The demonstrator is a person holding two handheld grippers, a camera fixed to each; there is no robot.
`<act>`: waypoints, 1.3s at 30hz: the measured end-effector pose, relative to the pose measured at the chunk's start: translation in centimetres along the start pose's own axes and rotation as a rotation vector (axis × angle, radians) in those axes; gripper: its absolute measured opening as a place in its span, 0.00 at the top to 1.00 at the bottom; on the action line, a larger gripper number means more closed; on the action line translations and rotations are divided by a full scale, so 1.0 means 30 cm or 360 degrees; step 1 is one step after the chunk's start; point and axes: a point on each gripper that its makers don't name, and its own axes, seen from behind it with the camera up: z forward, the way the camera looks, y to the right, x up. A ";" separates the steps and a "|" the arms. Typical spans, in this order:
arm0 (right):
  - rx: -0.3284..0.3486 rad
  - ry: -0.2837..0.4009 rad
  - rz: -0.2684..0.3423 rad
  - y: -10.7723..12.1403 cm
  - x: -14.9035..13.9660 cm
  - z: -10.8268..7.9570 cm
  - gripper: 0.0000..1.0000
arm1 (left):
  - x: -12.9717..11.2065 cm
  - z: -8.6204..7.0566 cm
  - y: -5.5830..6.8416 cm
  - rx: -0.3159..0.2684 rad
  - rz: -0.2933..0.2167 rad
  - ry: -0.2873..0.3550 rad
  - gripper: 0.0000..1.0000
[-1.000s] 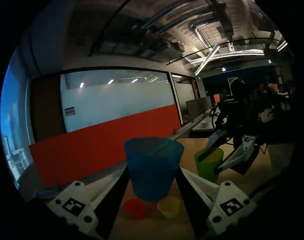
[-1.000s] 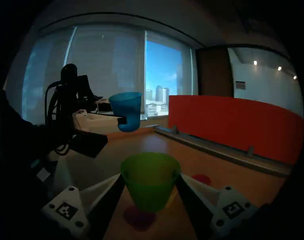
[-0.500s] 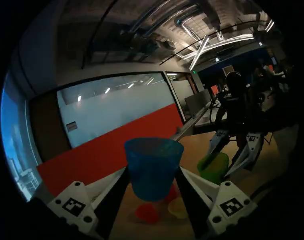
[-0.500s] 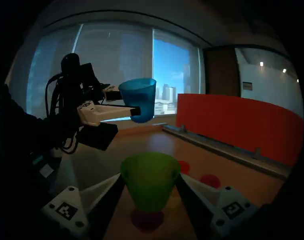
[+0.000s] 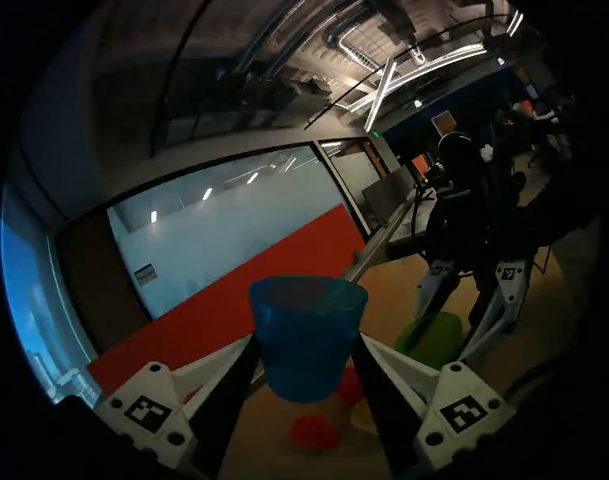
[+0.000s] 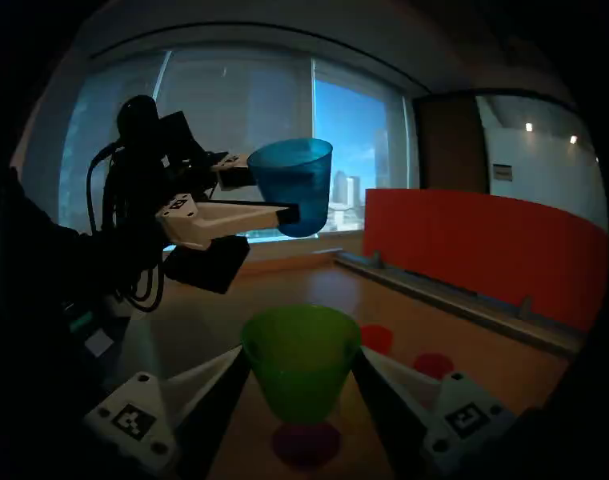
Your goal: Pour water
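L gripper is clamped on the blue cup, both fingers on its sides, cup near upright. R gripper grips the green cup the same way, upright, above the table. From R's camera, blue sits higher, up and left of green, apart and not over it. I reckon L must bring blue's rim over green, then tip. Can't tell if there's water.

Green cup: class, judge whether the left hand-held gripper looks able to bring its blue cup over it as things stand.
Probably yes. In the right gripper view the left hand-held gripper holds the blue cup above and beyond the green cup, with open air between them.
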 end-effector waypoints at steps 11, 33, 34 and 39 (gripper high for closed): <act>0.0020 0.0011 -0.0012 -0.017 0.010 0.010 0.11 | 0.030 0.004 0.004 -0.0004 0.0162 -0.0017 0.21; 0.0045 0.0023 -0.0027 -0.038 0.033 0.020 0.11 | 0.081 0.014 -0.007 0.0047 0.0462 -0.0031 0.22; 0.0047 0.0024 -0.0027 -0.039 0.034 0.021 0.11 | 0.083 0.016 -0.007 0.0048 0.0470 -0.0031 0.22; 0.0051 0.0025 -0.0032 -0.042 0.035 0.026 0.11 | 0.088 0.023 -0.009 0.0051 0.0501 -0.0030 0.21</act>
